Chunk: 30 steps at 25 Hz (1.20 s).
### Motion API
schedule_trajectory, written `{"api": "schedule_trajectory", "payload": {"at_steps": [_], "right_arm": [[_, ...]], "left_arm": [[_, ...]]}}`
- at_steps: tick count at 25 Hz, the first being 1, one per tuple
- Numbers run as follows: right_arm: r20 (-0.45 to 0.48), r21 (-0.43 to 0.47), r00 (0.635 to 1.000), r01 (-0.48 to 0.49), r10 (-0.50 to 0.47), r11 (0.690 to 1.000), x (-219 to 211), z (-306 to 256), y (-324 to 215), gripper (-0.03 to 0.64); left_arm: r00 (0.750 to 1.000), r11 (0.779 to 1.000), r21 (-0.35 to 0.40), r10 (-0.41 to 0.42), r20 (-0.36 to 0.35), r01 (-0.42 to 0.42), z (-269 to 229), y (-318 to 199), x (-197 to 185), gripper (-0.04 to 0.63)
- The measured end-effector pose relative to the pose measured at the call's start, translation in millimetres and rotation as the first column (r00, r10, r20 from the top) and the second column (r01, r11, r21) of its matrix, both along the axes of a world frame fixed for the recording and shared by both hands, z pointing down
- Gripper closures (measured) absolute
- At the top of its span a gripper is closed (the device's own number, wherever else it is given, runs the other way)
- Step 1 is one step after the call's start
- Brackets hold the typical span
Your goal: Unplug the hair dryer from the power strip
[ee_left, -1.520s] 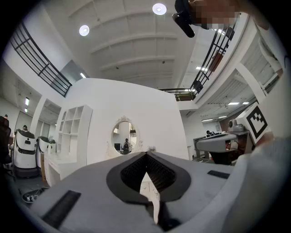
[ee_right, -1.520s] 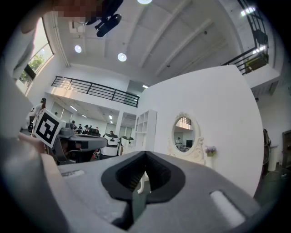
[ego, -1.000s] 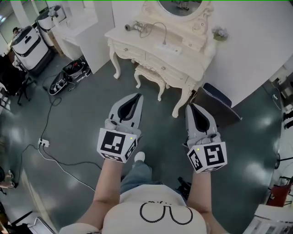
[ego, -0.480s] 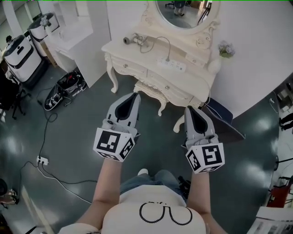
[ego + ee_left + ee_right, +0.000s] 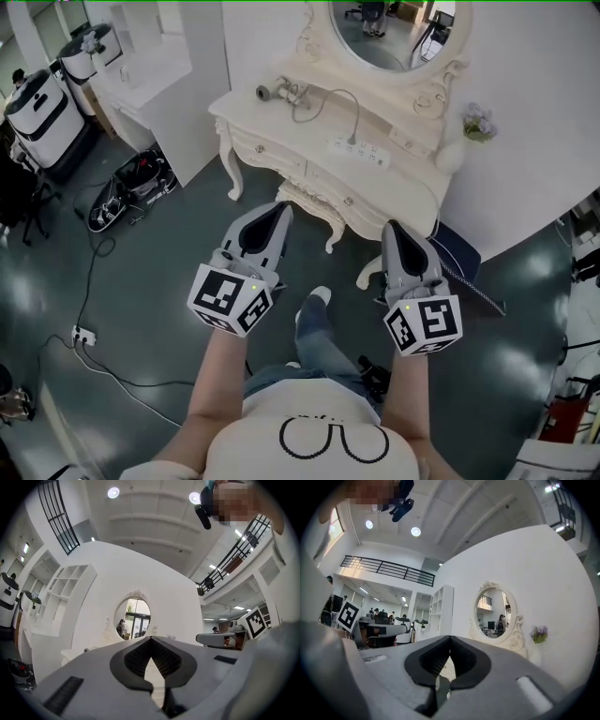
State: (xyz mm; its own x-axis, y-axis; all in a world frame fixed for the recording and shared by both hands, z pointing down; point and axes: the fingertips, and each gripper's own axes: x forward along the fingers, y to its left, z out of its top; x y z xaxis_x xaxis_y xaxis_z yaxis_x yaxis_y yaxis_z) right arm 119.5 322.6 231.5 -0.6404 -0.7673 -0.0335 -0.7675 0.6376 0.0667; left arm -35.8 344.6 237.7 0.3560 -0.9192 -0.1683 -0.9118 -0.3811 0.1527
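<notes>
A cream dressing table (image 5: 281, 122) stands ahead against the white wall. On its top lies the hair dryer (image 5: 270, 91), at the left end. Its cord (image 5: 349, 103) loops right to a white power strip (image 5: 359, 151) lying along the tabletop. Both grippers are held side by side in front of the table, well short of it. The left gripper (image 5: 279, 208) is shut and empty; in the left gripper view its jaws (image 5: 151, 638) meet below the oval mirror (image 5: 132, 618). The right gripper (image 5: 393, 226) is likewise shut and empty, with its tips (image 5: 450, 638) together.
A cream stool (image 5: 314, 199) is tucked under the table. A small flower vase (image 5: 476, 124) stands at the table's right end. A dark case (image 5: 459, 251) leans at the right. White shelving (image 5: 155, 75), standing machines (image 5: 37, 103), an open black bag (image 5: 136, 176) and floor cables (image 5: 89, 281) are at the left.
The dressing table has come nearer and lower in the head view as the person walked towards it. Both grippers moved forward together and stayed shut. A foot has stepped forward.
</notes>
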Motion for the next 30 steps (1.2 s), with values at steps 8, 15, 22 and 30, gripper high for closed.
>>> {"api": "schedule_trajectory", "payload": {"at_steps": [8, 15, 22, 30], "right_arm": [[0.023, -0.028, 0.999, 0.026, -0.025, 0.999, -20.5, 21.5, -105.4, 0.617], [0.034, -0.059, 0.999, 0.002, 0.0, 0.998, -27.5, 30.4, -223.1, 0.617], [-0.013, -0.095, 1.0, -0.022, 0.021, 0.995, -30.5, 52.0, -315.3, 0.617], [-0.07, -0.157, 0.996, -0.059, 0.049, 0.986, -34.3, 73.8, -366.7, 0.617]], "left_arm": [[1.0, 0.999, -0.035, -0.017, 0.011, 0.017, 21.9, -98.5, -14.2, 0.597], [0.999, 0.993, -0.104, 0.046, -0.019, -0.048, 41.5, -213.4, -10.2, 0.597], [0.995, 0.983, -0.171, 0.084, 0.058, -0.073, 74.7, -323.5, -5.5, 0.597], [0.987, 0.96, -0.25, 0.144, 0.07, -0.122, 106.0, -387.7, -5.7, 0.597]]}}
